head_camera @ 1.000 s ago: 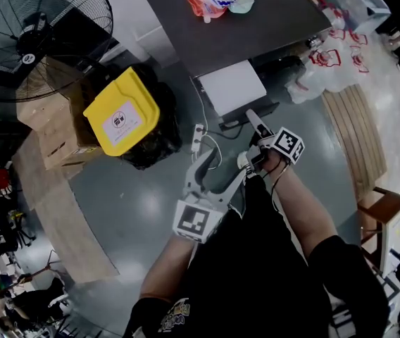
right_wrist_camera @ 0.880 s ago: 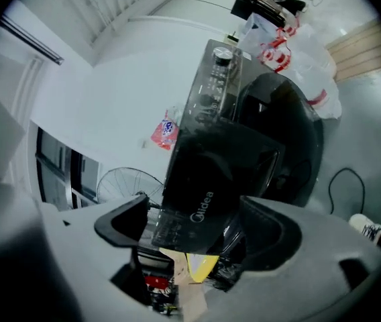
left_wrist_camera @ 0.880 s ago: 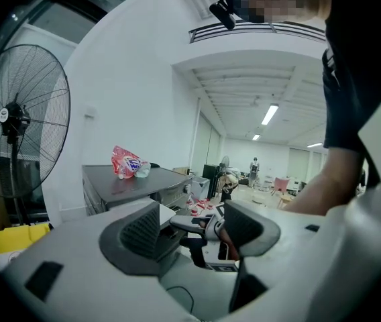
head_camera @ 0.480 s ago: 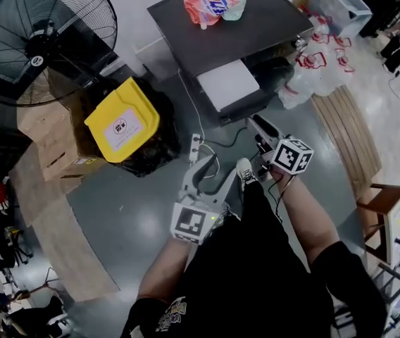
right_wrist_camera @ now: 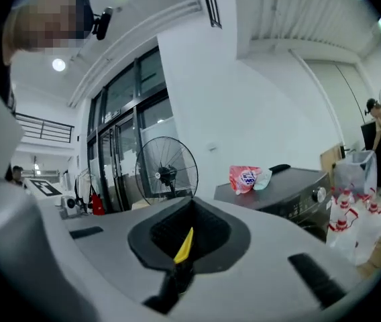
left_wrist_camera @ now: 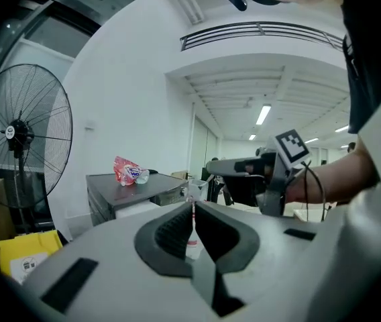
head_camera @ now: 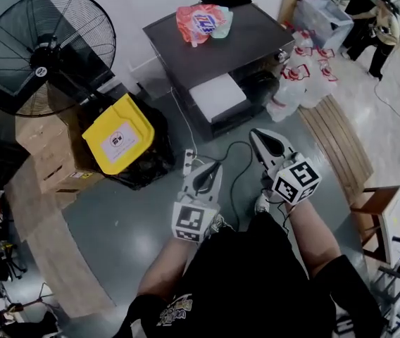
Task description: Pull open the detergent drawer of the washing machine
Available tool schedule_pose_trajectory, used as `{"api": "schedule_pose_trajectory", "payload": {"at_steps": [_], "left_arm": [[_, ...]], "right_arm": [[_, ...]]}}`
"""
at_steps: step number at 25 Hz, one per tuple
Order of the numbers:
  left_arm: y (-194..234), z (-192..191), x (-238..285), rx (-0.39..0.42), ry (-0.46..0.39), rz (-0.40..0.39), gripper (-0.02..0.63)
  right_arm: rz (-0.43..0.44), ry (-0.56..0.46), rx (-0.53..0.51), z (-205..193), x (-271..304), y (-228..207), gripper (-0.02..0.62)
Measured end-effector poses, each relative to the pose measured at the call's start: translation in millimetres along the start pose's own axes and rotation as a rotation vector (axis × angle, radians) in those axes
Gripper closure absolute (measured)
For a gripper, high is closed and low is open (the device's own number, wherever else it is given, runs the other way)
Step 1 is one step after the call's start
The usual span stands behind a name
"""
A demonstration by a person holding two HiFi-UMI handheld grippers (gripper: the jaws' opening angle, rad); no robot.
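- Approach step: your left gripper (head_camera: 205, 170) and right gripper (head_camera: 259, 134) are empty, fingers just closed together.
- The washing machine (head_camera: 221, 44) stands far ahead, well apart from both.
- Next move, by my judgement: close in on its front and part one gripper's fingers.

A workshop hall; concrete floor (head_camera: 129, 224), big pedestal fan (head_camera: 41, 51), cardboard boxes (head_camera: 41, 153), lone washing machine (head_camera: 221, 44).

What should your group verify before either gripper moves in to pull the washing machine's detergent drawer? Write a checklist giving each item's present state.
1. Left gripper open for a grasp: not ok; jaws just closed, empty.
2. Right gripper open: not ok; jaws just closed, empty.
3. Grippers at the washing machine: not ok; both held short of it.
4. Detergent drawer located: cannot tell.
5. Detergent bag clear of the front: ok; lies on top.
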State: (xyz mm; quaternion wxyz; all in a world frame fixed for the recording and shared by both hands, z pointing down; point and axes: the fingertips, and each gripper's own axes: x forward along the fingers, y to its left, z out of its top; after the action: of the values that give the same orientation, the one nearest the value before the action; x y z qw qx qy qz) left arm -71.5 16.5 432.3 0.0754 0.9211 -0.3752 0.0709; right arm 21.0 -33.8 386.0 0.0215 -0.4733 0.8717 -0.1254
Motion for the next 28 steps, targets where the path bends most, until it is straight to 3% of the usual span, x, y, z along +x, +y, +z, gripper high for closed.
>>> {"api": "schedule_pose_trajectory", "payload": {"at_steps": [8, 18, 28], "left_arm": [[-39, 10, 20, -0.033, -0.025, 0.038, 0.592], [-110, -5, 33, -0.008, 0.034, 0.156, 0.592], [-136, -10, 28, -0.024, 0.028, 0.259, 0.592]], "right_arm": [[0.08, 0.054, -0.177, 18, -42, 8, 0.591], [0.225, 0.077, -0.137, -6, -95, -9, 0.591], [0.32, 0.096, -0.125, -16, -116, -14, 0.591]]}}
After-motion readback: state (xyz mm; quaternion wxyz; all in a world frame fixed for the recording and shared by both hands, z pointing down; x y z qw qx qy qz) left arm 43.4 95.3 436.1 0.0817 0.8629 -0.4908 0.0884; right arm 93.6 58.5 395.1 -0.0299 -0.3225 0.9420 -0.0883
